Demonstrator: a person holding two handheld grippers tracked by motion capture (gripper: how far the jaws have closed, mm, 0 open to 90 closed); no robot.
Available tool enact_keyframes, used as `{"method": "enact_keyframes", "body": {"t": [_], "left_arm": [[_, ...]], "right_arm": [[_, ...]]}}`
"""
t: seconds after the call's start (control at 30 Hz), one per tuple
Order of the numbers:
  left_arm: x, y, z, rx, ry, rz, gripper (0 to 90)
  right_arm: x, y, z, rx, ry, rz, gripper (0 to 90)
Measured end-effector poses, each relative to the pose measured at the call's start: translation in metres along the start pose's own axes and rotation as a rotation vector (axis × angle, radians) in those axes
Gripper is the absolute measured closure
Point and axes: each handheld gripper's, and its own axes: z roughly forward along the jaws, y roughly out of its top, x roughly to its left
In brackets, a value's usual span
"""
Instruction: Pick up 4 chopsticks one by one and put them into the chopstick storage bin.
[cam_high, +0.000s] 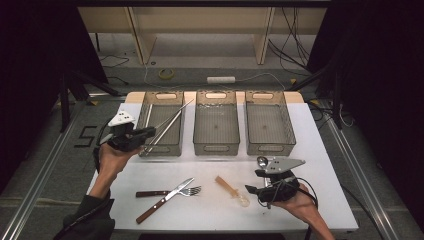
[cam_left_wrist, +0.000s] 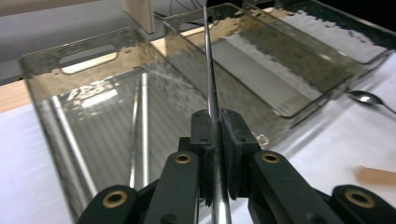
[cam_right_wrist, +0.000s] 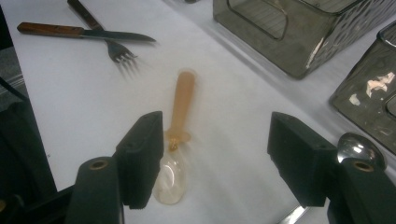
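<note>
My left gripper (cam_high: 148, 134) is shut on a thin metal chopstick (cam_left_wrist: 211, 107) and holds it over the left grey bin (cam_high: 161, 95). The chopstick (cam_high: 172, 119) slants up to the right across that bin. Two more metal chopsticks (cam_left_wrist: 139, 126) lie inside the bin. My right gripper (cam_right_wrist: 217, 158) stands open low over the table at the front right. A spoon with a clear bowl and an amber handle (cam_right_wrist: 182, 100) lies just beside its left pad (cam_right_wrist: 140, 158), untouched. The same spoon (cam_high: 231, 190) lies left of the right gripper (cam_high: 254, 183) in the high view.
Middle bin (cam_high: 216, 96) and right bin (cam_high: 269, 96) stand in a row at the back of the white table (cam_high: 320, 150). A metal spoon (cam_high: 262, 161) lies by the right gripper. A wood-handled knife (cam_high: 162, 201) and a fork (cam_high: 170, 192) cross at the front left.
</note>
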Motion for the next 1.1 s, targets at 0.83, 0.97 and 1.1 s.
{"method": "enact_keyframes", "body": {"t": [0.83,0.97,1.1], "left_arm": [[0.035,-0.006,0.029,0.032,0.110,-0.086,83.2],[0.037,-0.006,0.034,0.041,0.112,-0.086,83.1],[0.039,-0.006,0.039,0.047,0.120,-0.093,83.1]], "right_arm": [[0.003,-0.002,0.000,0.009,0.005,-0.005,37.5],[0.003,-0.002,0.000,0.009,0.008,-0.005,37.5],[0.003,-0.002,0.000,0.009,0.007,-0.006,37.5]]}}
